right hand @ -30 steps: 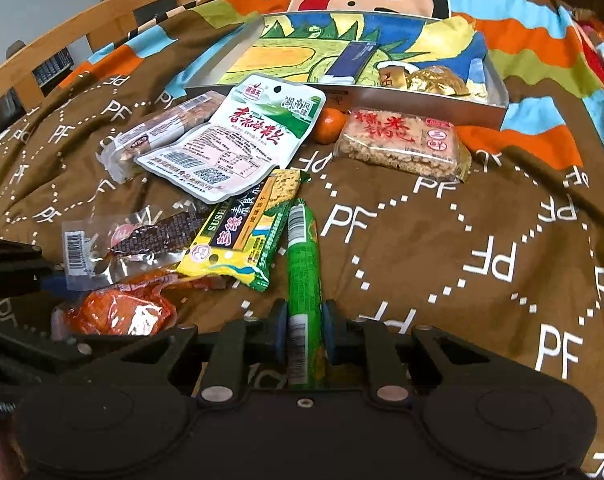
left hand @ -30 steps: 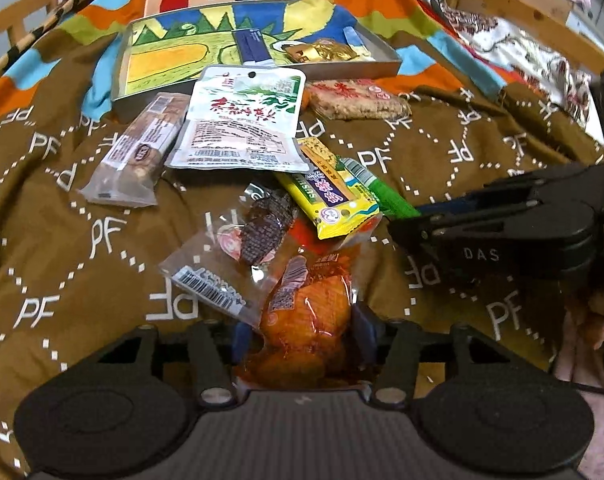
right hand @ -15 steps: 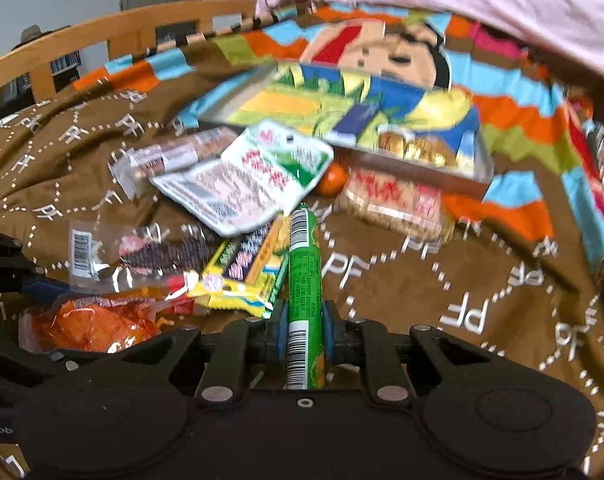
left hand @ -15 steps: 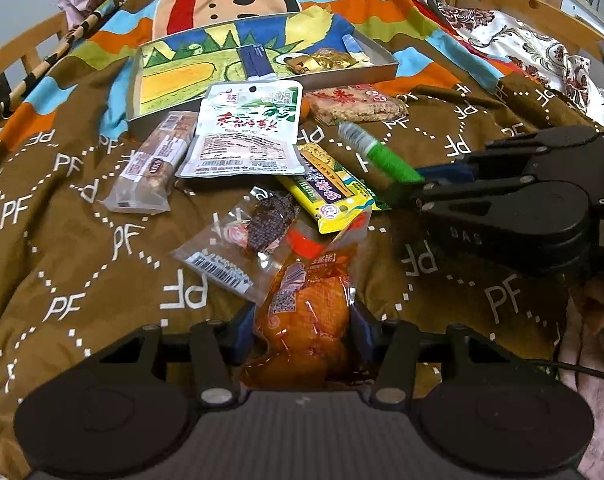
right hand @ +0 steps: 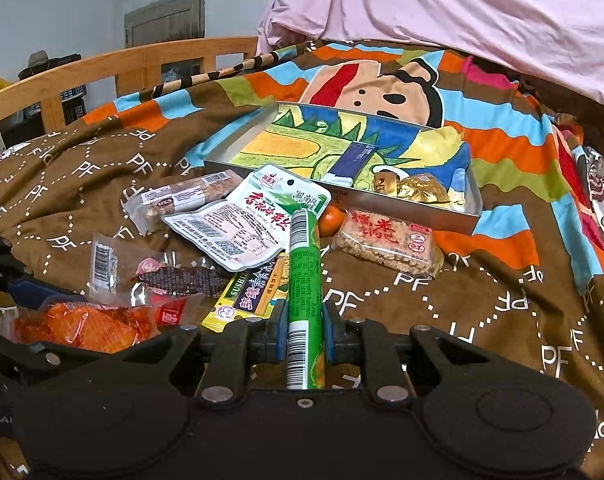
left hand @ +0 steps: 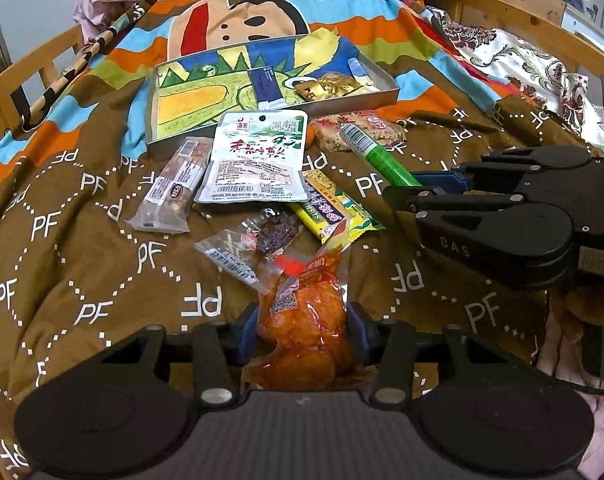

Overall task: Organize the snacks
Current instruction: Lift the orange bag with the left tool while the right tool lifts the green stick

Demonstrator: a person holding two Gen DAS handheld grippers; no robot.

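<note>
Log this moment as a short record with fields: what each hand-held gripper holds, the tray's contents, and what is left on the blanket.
left hand-held gripper: shut on orange snack pouch
right hand-held gripper: shut on green stick snack
tray: blue packet, gold-wrapped sweets
blanket: white-green pouch, yellow bar, rice cracker pack, nut bar, dark snack in clear wrap, small orange fruit
tray placement: both held snacks not yet in tray

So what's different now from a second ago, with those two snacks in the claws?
Both came up off the blanket: the right gripper lifted the green stick, and the left gripper, its jaws closing a little further, raised the orange packet. The other snacks and the tray stayed put.
</note>
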